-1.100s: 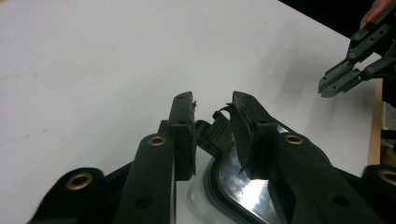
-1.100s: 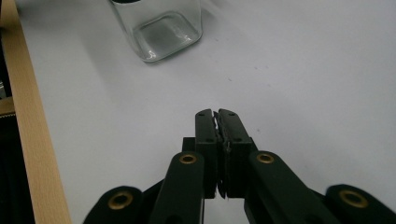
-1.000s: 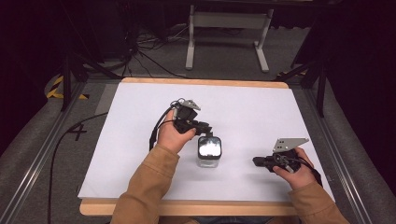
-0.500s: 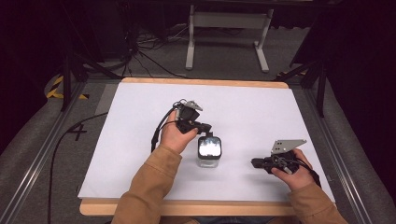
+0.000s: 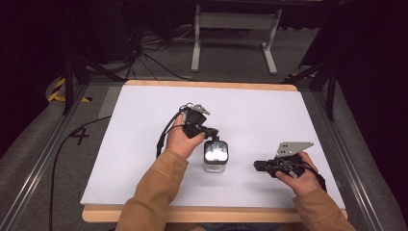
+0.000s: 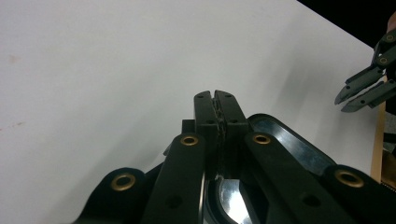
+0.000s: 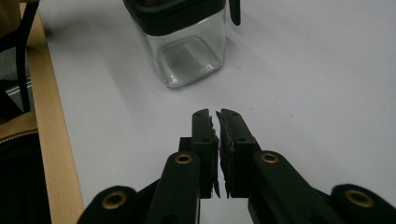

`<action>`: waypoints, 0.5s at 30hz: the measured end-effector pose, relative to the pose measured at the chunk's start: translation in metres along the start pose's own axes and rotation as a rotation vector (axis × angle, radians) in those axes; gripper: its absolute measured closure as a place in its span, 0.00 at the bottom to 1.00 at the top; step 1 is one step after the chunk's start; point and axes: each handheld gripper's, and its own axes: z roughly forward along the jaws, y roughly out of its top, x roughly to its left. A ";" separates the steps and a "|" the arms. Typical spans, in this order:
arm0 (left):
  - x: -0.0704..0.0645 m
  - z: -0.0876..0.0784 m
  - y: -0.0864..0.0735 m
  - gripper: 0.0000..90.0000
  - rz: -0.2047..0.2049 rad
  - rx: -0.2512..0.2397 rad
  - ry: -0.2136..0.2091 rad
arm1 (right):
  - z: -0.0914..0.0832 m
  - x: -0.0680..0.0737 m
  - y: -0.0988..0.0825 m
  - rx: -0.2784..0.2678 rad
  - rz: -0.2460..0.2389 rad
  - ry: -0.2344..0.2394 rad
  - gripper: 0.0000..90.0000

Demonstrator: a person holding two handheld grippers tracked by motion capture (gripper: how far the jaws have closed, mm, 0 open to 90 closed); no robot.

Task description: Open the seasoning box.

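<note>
A square clear glass jar (image 5: 215, 161) with a black rim stands on the white table (image 5: 269, 115), right under the left gripper (image 5: 213, 133) — its jaws are pressed together above the jar's lid (image 6: 280, 142), though whether they pinch any part of it cannot be told. The right gripper (image 5: 257, 166) lies low on the table, well apart from the jar and pointing at it, jaws nearly closed on nothing — they have just been opening slightly. Bare white surface lies between them; the wooden table edge (image 7: 51, 140) runs beside the right gripper.
</note>
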 end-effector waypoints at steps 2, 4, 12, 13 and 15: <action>0.000 0.000 0.000 0.99 -0.001 0.006 0.001 | 0.003 0.003 0.005 -0.010 -0.003 0.008 0.95; 0.001 0.000 0.000 0.99 -0.001 0.006 0.001 | 0.006 0.006 0.009 -0.023 -0.009 0.019 0.97; 0.004 0.000 -0.002 0.99 -0.018 -0.015 -0.015 | 0.027 0.023 0.026 -0.058 -0.035 0.075 1.00; 0.003 0.001 -0.002 0.99 -0.018 -0.016 -0.014 | 0.030 0.025 0.027 -0.062 -0.032 0.082 1.00; 0.003 0.000 -0.002 0.99 -0.018 -0.016 -0.014 | 0.033 0.026 0.029 -0.065 -0.035 0.088 1.00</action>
